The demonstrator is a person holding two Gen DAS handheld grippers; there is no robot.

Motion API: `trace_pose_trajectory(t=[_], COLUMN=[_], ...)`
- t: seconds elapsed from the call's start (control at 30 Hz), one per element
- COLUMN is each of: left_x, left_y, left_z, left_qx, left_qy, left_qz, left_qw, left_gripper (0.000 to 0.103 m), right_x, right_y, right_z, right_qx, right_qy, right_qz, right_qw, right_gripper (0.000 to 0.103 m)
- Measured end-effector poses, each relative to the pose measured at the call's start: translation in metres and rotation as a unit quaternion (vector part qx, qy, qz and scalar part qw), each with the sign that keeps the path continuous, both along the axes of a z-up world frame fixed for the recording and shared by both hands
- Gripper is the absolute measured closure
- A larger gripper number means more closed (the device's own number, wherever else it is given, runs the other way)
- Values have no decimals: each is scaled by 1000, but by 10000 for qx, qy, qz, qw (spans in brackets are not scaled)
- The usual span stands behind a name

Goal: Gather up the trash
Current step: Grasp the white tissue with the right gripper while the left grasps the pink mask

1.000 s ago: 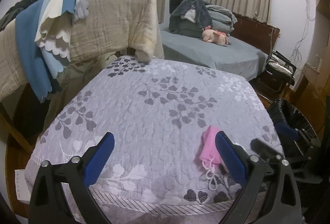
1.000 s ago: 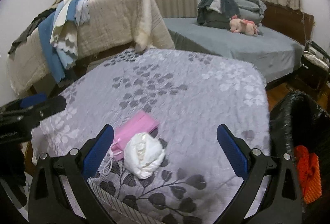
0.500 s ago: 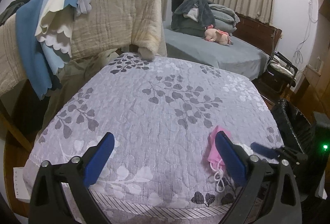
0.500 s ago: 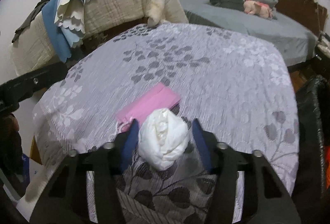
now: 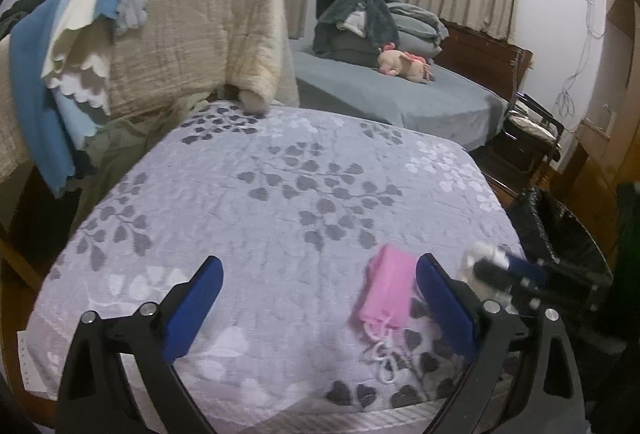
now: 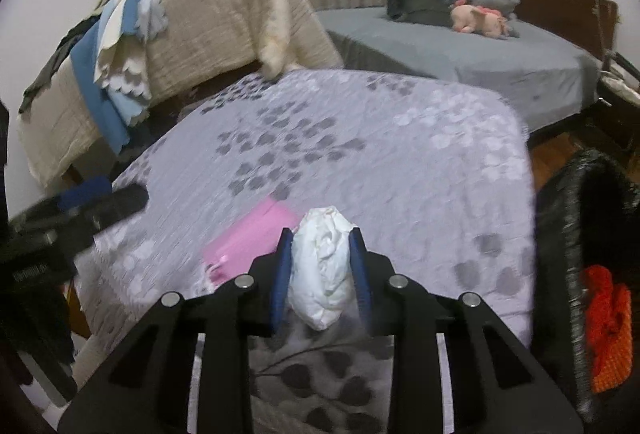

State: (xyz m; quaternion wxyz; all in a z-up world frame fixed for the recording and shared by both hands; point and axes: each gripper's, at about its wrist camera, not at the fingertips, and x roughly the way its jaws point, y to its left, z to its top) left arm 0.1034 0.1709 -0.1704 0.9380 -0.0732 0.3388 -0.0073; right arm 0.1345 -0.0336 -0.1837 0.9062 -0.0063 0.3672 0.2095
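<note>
Now, everything is placed by the pink mask, which is lying flat on the flowered bedspread. Furthest left of the mask, the left gripper is seen with its blue pads spread wide and nothing held between them; the mask lies just inside its right pad. Just right of the mask, a crumpled white paper ball is squeezed between the blue pads of the right gripper, whose jaws are closing on it. Well to the right of the mask, past the bed's edge, a black trash bag is seen standing open, and something orange is seen inside it.
</note>
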Motion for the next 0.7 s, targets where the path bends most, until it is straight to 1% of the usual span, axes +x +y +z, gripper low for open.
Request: trace_pose_trajectory(t=[0.17,0.33,0.47,0.53,0.63,0.7], left_x=[11,19,27,31,35,38], left_y=[-20,-31,-40,-43,-47,-48], left_z=[-11,-24,-35,-41,-49,-54], left_qx=[-12,-77,-107,-136,-175,-222], left_qy=[120,257,408,493,640,739], left_qz=[-180,-195,-217,-246,-289,-327], left_qw=[9998,9994,9989,9984,9974,9965], left_gripper=[13,15,23,27,39,55], right_x=[10,15,17,17,18,19], right_y=[-24,-40,-45,-45,-46,-48], right_z=[3,2,2,2,2,2], right_qx=[-43,-94,-92,-96,-74,-72], right_qy=[-37,-48,-41,-44,-20,-6], right_qz=[-240,-339,-350,-347,-352,-347], right_qw=[9997,9994,9993,9993,9994,9994], right_gripper=[76,75,75,75,75,75])
